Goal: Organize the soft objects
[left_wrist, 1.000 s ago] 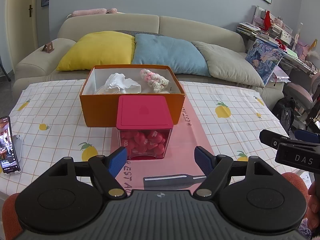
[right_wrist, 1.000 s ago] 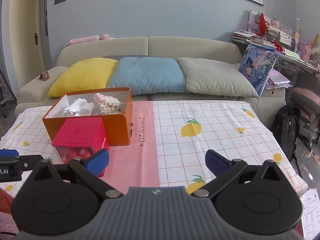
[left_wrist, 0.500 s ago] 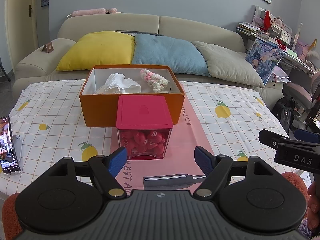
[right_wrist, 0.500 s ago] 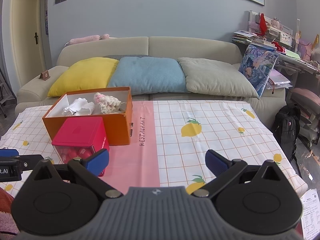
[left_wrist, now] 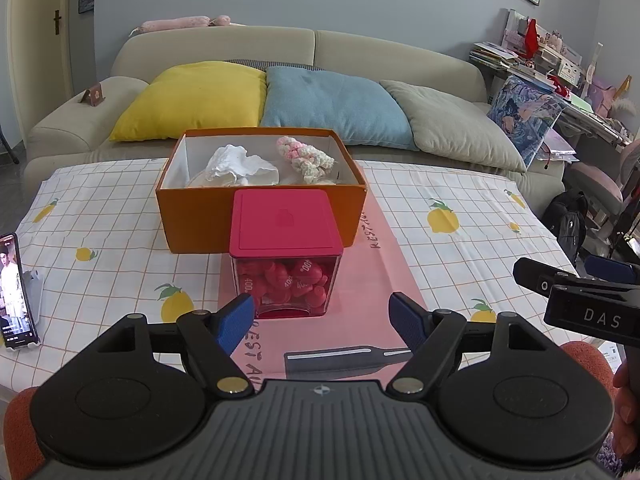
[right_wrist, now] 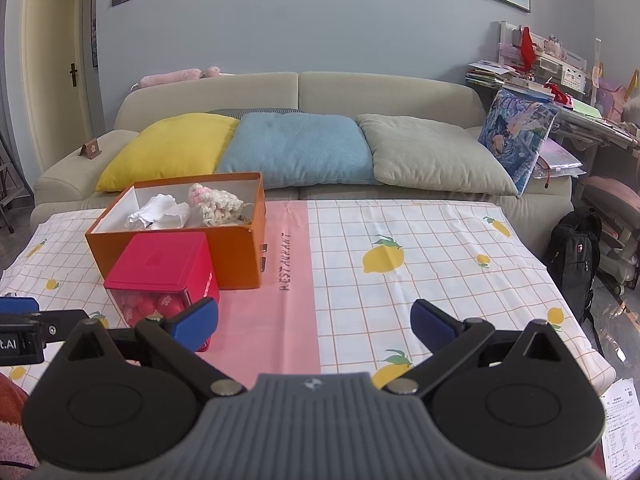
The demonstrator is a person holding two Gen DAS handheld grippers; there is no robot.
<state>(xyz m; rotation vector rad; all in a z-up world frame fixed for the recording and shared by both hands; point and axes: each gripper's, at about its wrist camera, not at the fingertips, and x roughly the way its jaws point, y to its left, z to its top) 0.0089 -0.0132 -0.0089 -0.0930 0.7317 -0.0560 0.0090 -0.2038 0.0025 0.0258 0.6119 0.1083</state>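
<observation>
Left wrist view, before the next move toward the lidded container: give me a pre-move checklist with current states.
1. Left gripper open and holding nothing: ok.
2. Right gripper open and holding nothing: ok.
3. Clear container lined up between the left fingers, just ahead of them: ok.
4. Red lid seated flat on the container: ok; whether it is latched: cannot tell.
5. Orange box open on top, with white cloth and knitted piece inside and some room left: ok.
6. Phone at the left table edge out of the path to the container: ok.
</observation>
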